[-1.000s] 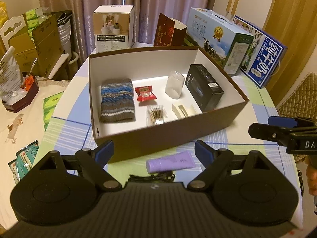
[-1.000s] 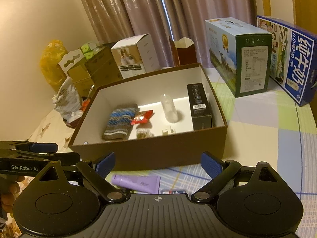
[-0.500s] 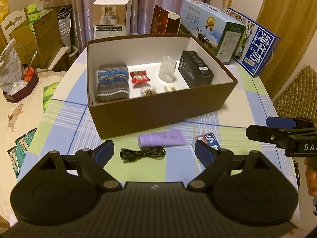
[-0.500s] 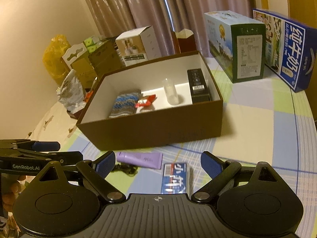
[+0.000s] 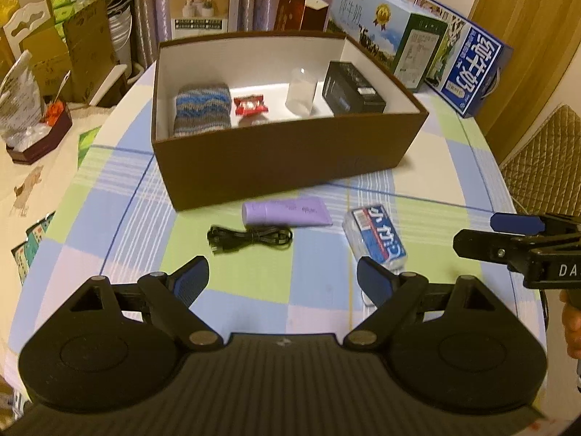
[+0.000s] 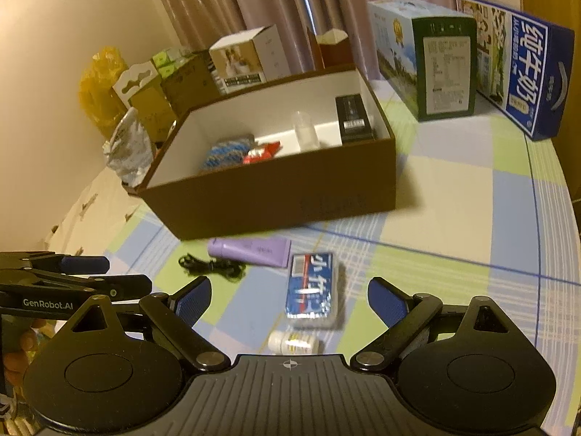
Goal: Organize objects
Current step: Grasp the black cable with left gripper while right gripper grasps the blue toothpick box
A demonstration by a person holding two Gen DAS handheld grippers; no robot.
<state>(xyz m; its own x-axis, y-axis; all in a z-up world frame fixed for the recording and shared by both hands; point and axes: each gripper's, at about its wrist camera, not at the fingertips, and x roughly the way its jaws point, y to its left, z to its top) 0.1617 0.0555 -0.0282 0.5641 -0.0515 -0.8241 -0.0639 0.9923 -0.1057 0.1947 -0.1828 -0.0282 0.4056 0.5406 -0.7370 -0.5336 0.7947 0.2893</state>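
Both hand-held grippers, left (image 5: pixel 283 278) and right (image 6: pixel 289 296), hang released (nothing gripped); straddle the tissue pack (image 6: pixel 312 290) squarely before clamping.

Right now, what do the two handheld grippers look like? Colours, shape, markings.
Both match: black plastic bodies, two round discs at the base, angled linkage arms, and blue pads on the fingers. The left gripper reads "GenRobot.AI" in white on its side, seen from the right wrist view. The right gripper shows white letters "DA", cut off. No cables or sleeves visible.
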